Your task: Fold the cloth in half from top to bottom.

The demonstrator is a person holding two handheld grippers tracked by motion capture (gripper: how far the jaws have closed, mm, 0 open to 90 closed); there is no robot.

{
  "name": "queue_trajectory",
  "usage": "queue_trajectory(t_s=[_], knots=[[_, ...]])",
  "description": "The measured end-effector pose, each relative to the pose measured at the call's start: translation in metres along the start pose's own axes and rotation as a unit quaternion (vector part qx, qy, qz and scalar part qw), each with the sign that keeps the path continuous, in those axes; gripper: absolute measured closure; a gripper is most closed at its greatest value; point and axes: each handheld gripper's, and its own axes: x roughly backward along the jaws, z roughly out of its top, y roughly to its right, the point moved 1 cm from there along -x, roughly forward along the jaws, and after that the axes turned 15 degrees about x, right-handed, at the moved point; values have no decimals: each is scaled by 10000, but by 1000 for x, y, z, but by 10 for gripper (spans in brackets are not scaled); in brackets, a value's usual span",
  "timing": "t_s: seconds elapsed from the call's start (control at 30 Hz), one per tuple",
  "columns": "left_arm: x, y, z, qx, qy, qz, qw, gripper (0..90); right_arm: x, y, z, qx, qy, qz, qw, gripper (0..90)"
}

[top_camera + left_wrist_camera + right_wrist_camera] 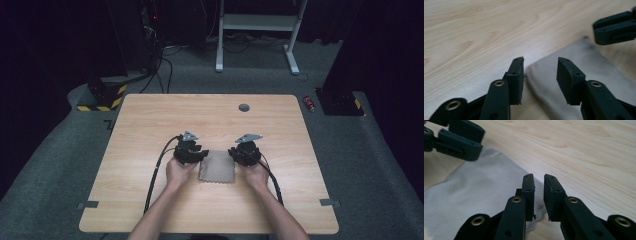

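A folded grey cloth (217,167) lies flat on the wooden tabletop (150,120), a little nearer the front edge than the back one and about midway between the left and right edges. The left gripper (196,156) sits at the cloth's left side and the right gripper (239,154) at its right side, each held in one of the person's hands, with forearms coming in over the front edge. In the left gripper view the jaws stand moderately apart over the near corner of the cloth (574,72), with the pads clear of the fabric; nothing is clamped. In the right gripper view the jaws are close together with a narrow gap between them, poised just above the cloth's edge (481,187), and no fabric is pinched in that gap. A small round grey grommet (244,107) is set in the tabletop near the back edge, well apart from the cloth.
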Motion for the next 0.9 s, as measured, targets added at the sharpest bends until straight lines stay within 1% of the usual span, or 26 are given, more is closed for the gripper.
queue_trajectory(t_s=[0.03, 0.07, 0.1, 0.13, 0.17, 0.2, 0.23, 0.27, 0.3, 0.33, 0.37, 0.4, 0.47, 0.5, 0.53, 0.6, 0.63, 0.7, 0.73, 0.77, 0.8, 0.87, 0.9], knots=[[1, 2, -2, -79, -33, 36, 10000, 557, 0, -3, -1, 54, 15, 64, 10000, 786], [1, 2, -2, -79, -33, 36, 10000, 551, 0, -6, -2, 60, 6, 103, 9999, 786], [1, 5, -6, -170, -112, 88, 9998, 551, 0, -6, -2, 60, 6, 103, 9999, 786], [1, 4, -13, -229, -215, 224, 9993, 542, -2, -10, -6, 128, -41, 181, 9997, 786], [1, 4, -13, -229, -215, 224, 9993, 541, -3, -11, -8, 143, -68, 192, 9997, 786], [1, 1, -19, -270, -246, 385, 9986, 540, -4, -11, -11, 120, -90, 194, 9997, 785], [2, -1, -22, -279, -249, 441, 9983, 538, -5, -11, -13, 120, -116, 200, 9997, 786], [5, -4, -23, -255, -221, 429, 9985, 532, -6, -10, -16, 94, -145, 205, 9996, 788], [8, -6, -25, -241, -202, 485, 9983, 532, -6, -8, -17, 60, -85, 239, 9997, 789], [9, -7, -25, -248, -184, 509, 9982, 528, -5, -8, -17, 11, -97, 234, 9997, 790], [12, -7, -26, -187, -174, 499, 9984, 528, -5, -8, -17, 44, -101, 227, 9997, 789], [15, -6, -28, -146, -127, 432, 9989, 526, -5, -9, -16, 52, -136, 211, 9997, 785], [23, -2, -31, -77, -47, 166, 9998, 505, -5, -10, -15, 125, -153, 179, 9996, 774], [23, -2, -31, -77, -47, 166, 9998, 500, -5, -11, -15, 100, -157, 180, 9997, 773], [28, 4, -35, -174, -8, 97, 9998, 494, -5, -11, -15, 113, -143, 191, 9997, 770], [29, 7, -40, -262, -121, 102, 9995, 487, -3, -13, -15, 81, -162, 216, 9996, 766], [28, 7, -42, -249, -195, 127, 9994, 484, -3, -14, -15, 114, -134, 235, 9996, 762], [26, 7, -49, -253, -293, 204, 9990, 478, 0, -17, -16, 98, -75, 277, 9995, 745], [26, 7, -49, -253, -293, 204, 9990, 476, 3, -20, -18, 102, -27, 328, 9994, 735], [28, 5, -53, -249, -209, 187, 9993, 474, 5, -23, -20, 148, -22, 344, 9993, 733], [30, 5, -53, -230, -233, 204, 9993, 471, 7, -26, -22, 158, -22, 355, 9992, 732], [31, 6, -55, -301, -249, 249, 9989, 462, 12, -32, -29, 189, -29, 373, 9991, 729], [32, 6, -55, -313, -246, 249, 9989, 456, 14, -34, -32, 246, -5, 331, 9991, 728]])
